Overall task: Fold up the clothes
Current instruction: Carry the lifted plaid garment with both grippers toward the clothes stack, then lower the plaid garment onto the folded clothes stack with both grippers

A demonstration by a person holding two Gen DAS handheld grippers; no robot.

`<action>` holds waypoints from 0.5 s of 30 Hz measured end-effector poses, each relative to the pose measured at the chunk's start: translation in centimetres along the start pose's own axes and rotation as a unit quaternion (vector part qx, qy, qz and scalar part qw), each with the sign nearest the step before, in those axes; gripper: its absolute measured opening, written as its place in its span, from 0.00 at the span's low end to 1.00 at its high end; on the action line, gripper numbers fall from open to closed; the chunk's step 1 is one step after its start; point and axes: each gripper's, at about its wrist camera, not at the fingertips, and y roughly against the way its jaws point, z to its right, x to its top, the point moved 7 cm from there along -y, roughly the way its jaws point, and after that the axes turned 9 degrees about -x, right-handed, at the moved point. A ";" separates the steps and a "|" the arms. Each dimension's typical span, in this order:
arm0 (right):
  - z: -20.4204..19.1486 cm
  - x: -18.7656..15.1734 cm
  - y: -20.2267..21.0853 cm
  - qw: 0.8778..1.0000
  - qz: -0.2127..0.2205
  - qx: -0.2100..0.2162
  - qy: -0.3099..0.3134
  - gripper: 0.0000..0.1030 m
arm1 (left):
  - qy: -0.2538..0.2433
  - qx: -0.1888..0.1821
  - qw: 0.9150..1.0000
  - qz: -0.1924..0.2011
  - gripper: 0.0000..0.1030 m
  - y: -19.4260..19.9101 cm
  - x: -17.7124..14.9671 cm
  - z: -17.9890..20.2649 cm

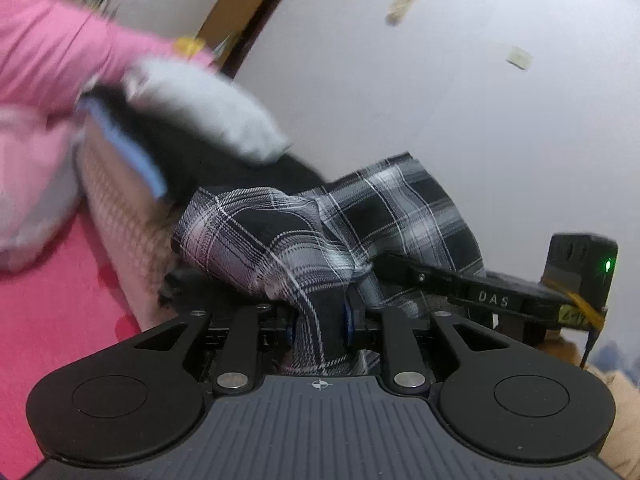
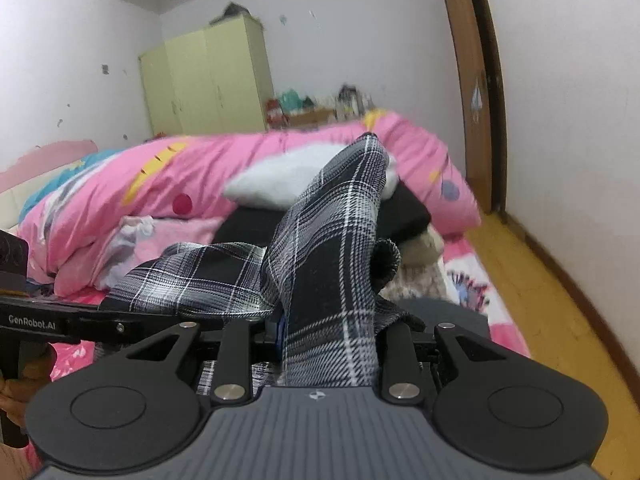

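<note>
You are pinching the plaid garment (image 1: 304,240) in both grippers, left gripper (image 1: 320,322) and right gripper (image 2: 328,340), holding it bunched in front of the pink quilt (image 2: 248,160). Uneven handfuls are risking a crooked fold or slipping cloth.

We read this as a home bedroom: a bed (image 2: 476,276) under a pink cartoon-print duvet (image 2: 208,168), a pale green wardrobe (image 2: 208,80) against the far wall, a wooden door frame (image 2: 468,80), yellow wood floor (image 2: 560,300), cluttered shelf behind.
</note>
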 end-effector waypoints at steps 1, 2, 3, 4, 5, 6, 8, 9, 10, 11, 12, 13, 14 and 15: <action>0.3 -0.2 -0.8 1.000 -0.011 -0.002 -0.003 0.31 | 0.019 0.002 1.000 -0.005 0.25 -0.3 -0.1 -0.9; 0.6 -0.5 -1.6 1.000 -0.024 -0.004 -0.007 0.34 | 0.040 0.004 0.999 -0.009 0.29 -0.4 -0.2 -1.9; 0.9 -0.8 -2.4 0.999 -0.042 -0.006 -0.013 0.38 | 0.059 0.003 0.998 -0.012 0.31 -0.5 -0.3 -2.7; 1.3 -1.1 -3.1 0.998 -0.061 -0.010 -0.022 0.41 | 0.080 -0.001 0.997 -0.015 0.36 -0.4 -0.5 -3.5; 1.8 -1.2 -3.7 0.996 -0.075 -0.017 -0.035 0.49 | 0.100 -0.004 0.995 -0.017 0.40 -0.3 -0.6 -4.3; 2.3 -1.4 -4.0 0.995 -0.087 -0.024 -0.052 0.57 | 0.120 -0.010 0.993 -0.016 0.42 -0.1 -0.7 -5.1; 3.1 -1.3 -3.8 0.992 -0.087 -0.044 -0.080 0.62 | 0.160 -0.026 0.987 -0.007 0.44 0.5 -0.5 -6.3; 3.5 -1.1 -3.2 0.992 -0.075 -0.052 -0.089 0.63 | 0.179 -0.037 0.983 -0.004 0.44 0.8 -0.3 -6.8; 3.9 -0.8 -2.3 0.992 -0.058 -0.062 -0.098 0.64 | 0.193 -0.044 0.980 -0.003 0.44 1.0 -0.1 -7.2; 4.3 -0.5 -1.2 0.991 -0.036 -0.075 -0.105 0.65 | 0.203 -0.048 0.978 -0.005 0.44 1.0 0.1 -7.6; 4.5 -0.1 0.1 0.990 -0.012 -0.091 -0.109 0.65 | 0.209 -0.050 0.977 -0.008 0.44 1.0 0.2 -7.8; 4.1 0.2 1.6 0.989 0.012 -0.098 -0.106 0.65 | 0.212 -0.051 0.976 -0.013 0.44 0.9 0.3 -8.0; 3.2 0.4 2.9 0.990 0.033 -0.093 -0.099 0.65 | 0.219 -0.053 0.974 -0.016 0.44 0.9 0.3 -8.2; 2.1 0.5 4.4 0.991 0.055 -0.083 -0.090 0.65 | 0.230 -0.055 0.971 -0.018 0.44 0.8 0.3 -8.4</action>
